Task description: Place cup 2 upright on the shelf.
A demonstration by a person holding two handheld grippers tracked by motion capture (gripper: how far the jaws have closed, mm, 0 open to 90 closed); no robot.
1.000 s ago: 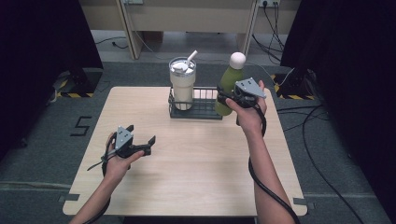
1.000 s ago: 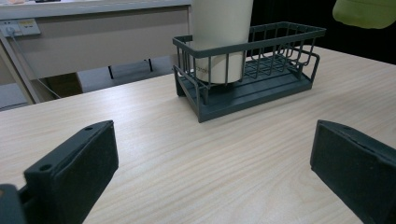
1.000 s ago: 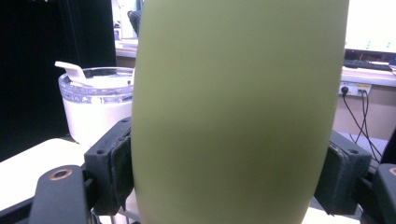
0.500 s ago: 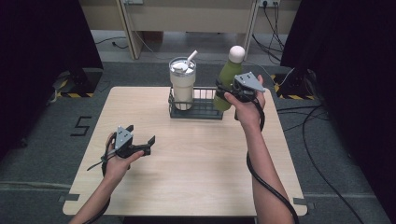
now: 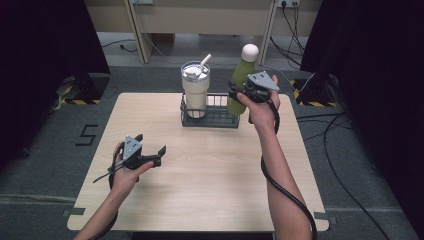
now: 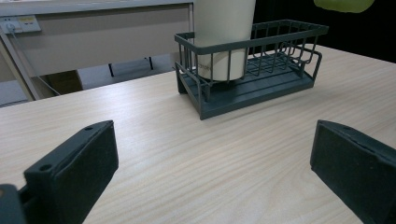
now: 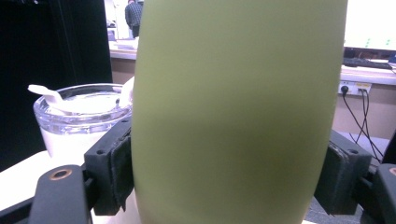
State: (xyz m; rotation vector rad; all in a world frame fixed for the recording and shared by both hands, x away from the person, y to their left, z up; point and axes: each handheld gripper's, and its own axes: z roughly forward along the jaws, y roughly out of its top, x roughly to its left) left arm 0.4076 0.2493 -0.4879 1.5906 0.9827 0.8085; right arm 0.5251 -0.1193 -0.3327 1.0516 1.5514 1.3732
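Right, near first: left gripper (image 5: 156, 155) rests low over the front-left of the table (image 5: 215, 200), jaws spread wide, nothing between them, idle. In the left gripper view those jaws frame bare wood, with the wire rack (image 6: 252, 88) ahead.

Further back, right gripper (image 5: 239, 95) is clamped on the green bottle (image 5: 241, 82), one pad on each side of the body, seen close in the right gripper view (image 7: 238, 116). The bottle hangs in the air above the right end of the rack (image 5: 210, 116), tilted a little, its bottom clear of the rack's rim as far as I can tell.

Progress, as a judgement: grasp is done, bottle is up; whether it is going into the rack or coming out can't be told. What's left is setting it down and letting go.

Look of the bottle: matte olive-green, smooth rounded body narrowing to a pale rounded cap (image 5: 250, 51).

Farthest: white tumbler (image 5: 195, 89) with clear lid and straw stands upright in the rack's left end.
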